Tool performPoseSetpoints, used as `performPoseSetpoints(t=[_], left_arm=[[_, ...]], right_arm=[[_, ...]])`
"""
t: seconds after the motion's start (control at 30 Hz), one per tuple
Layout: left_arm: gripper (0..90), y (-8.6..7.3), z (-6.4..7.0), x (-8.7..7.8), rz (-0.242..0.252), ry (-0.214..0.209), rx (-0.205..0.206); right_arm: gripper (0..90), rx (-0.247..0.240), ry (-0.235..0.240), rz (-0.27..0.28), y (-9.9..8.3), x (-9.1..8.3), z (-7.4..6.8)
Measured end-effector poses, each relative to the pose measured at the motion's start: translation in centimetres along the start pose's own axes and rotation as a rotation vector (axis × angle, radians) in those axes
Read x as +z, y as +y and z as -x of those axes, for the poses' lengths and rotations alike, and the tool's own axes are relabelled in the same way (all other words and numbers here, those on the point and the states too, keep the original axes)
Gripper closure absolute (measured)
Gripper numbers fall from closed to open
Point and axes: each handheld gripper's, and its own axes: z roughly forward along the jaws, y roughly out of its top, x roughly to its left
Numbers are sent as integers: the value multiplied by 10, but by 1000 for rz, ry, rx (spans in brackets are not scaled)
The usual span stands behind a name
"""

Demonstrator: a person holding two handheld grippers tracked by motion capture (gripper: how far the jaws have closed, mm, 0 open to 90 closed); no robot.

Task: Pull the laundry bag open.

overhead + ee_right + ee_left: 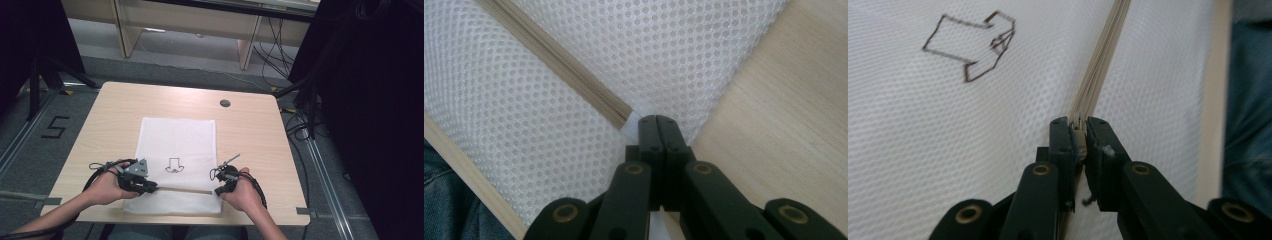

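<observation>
A white mesh bag (pixel 177 140) lies flat on the table, with a small black outline drawing (pixel 174 165) on it. A beige zipper (pixel 182 190) runs across its near part. My left gripper (pixel 151 188) is at the zipper's left end, shut on the zipper pull (pixel 1078 136); the beige zipper (pixel 1100 65) stretches away from the left gripper (pixel 1079 123). My right gripper (pixel 218 191) is at the right end. In the right gripper view the right gripper (pixel 656 119) is shut on the bag's white fabric tab (pixel 631 121), where the closed zipper (pixel 559 60) ends.
The light wooden table (pixel 250 130) has a round grommet hole (pixel 225 103) at the back right. Its near edge (pixel 469 175) lies close behind the bag, with the person's blue trousers (pixel 1248 100) beyond. Black stands and cables crowd the floor at both sides.
</observation>
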Motion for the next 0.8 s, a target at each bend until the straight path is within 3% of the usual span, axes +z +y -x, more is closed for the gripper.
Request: performPoseSetpoints(t=[0.03,0.13,0.27,0.3,0.33,0.37,0.4,0.53,0.57,0.63,0.8], left_arm=[[818,-3,-2,-2,5,-3,-23],[819,-7,-4,-6,-3,12,-15],[819,-13,-5,-11,29,-2,-75],[819,-14,-7,-13,16,3,-48],[819,-15,-5,-13,19,15,-67],[819,-16,-8,-15,4,23,-40],[819,-17,-8,-16,14,18,-65],[818,-23,-13,-22,2,51,-57],[818,-26,-14,-24,22,45,-88],[818,-30,-16,-28,28,44,-110],[818,-33,-16,-31,16,53,-101]], right_arm=[[900,0,0,1,0,0,0],[900,-1,0,3,0,0,0],[900,-1,0,2,0,0,0],[900,0,0,2,0,0,0],[900,10,1,-4,0,0,-1],[900,2,-1,2,0,0,0],[900,0,-1,1,0,0,0],[900,0,1,5,0,0,0],[900,2,0,5,0,0,0],[900,12,-1,1,0,0,0],[900,2,-1,3,0,0,0]])
